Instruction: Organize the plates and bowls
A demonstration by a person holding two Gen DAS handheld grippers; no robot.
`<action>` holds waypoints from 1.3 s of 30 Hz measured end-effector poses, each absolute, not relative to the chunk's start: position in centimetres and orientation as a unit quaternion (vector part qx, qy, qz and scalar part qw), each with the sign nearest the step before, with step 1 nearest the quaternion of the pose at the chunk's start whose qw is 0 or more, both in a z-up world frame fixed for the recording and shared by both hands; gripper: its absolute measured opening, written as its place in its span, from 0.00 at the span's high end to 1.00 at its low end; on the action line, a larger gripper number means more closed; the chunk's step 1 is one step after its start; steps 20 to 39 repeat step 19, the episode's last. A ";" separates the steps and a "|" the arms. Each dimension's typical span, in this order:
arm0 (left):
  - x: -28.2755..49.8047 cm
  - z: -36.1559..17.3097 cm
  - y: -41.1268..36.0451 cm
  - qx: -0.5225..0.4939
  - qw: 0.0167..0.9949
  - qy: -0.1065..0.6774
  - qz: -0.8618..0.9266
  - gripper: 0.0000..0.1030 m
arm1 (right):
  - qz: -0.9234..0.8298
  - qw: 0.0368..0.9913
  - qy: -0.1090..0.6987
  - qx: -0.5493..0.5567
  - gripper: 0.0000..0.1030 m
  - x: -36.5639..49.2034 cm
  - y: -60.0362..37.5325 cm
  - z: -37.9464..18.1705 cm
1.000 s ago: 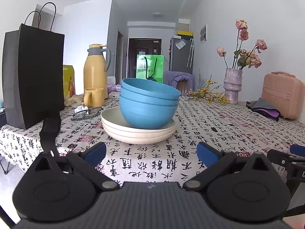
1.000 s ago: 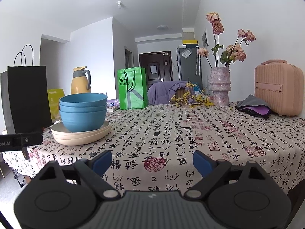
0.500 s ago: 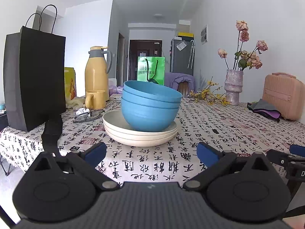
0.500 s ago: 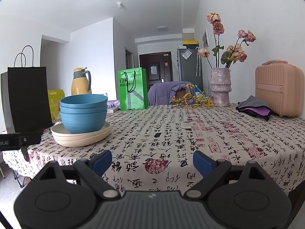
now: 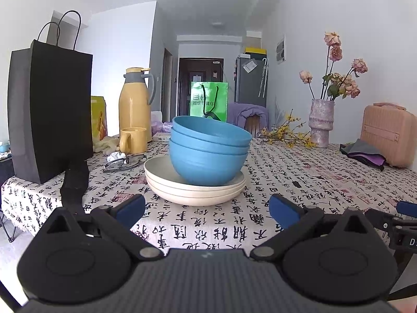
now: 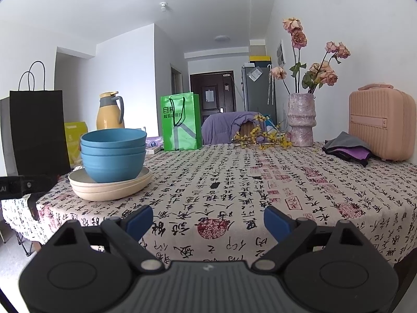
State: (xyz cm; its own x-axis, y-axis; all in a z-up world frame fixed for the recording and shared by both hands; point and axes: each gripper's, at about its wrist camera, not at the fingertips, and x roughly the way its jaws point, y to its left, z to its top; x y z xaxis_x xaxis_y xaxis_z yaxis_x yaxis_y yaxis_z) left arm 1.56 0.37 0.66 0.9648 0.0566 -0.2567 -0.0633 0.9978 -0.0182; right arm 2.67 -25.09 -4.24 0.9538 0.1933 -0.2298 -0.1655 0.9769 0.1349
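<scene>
Three nested blue bowls (image 5: pixel 208 154) sit on a stack of three cream plates (image 5: pixel 192 190) on the table with the calligraphy-print cloth (image 5: pixel 299 190). In the left wrist view the stack stands straight ahead, just beyond my left gripper (image 5: pixel 207 210), which is open with nothing between its blue pads. In the right wrist view the blue bowls (image 6: pixel 113 154) and cream plates (image 6: pixel 109 189) are at the left, well apart from my right gripper (image 6: pixel 208 223), which hangs open and empty near the table's front edge over the cloth (image 6: pixel 260 190).
A black paper bag (image 5: pixel 49 114), a yellow thermos (image 5: pixel 135 107), a yellow mug (image 5: pixel 131 143) and glasses (image 5: pixel 122 161) stand left of the stack. A green bag (image 6: pixel 181 121), a vase of dried roses (image 6: pixel 302 120), folded cloth (image 6: pixel 346 148) and a pink case (image 6: pixel 380 125) line the far side.
The left wrist view has shifted very slightly, so the stack sits a little lower and nearer. The right wrist view, the bowls and the plates are unchanged, and both grippers stay open.
</scene>
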 end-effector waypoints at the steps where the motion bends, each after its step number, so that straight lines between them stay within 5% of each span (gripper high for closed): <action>1: 1.6 0.6 0.4 -0.013 0.991 0.129 0.032 0.00 | 0.091 0.987 0.122 0.056 0.11 2.7 -25.1 -4.2; 39: 1.2 0.7 0.3 -0.002 0.992 0.117 0.038 0.00 | 0.085 0.987 0.124 0.059 0.11 2.7 -25.2 -4.3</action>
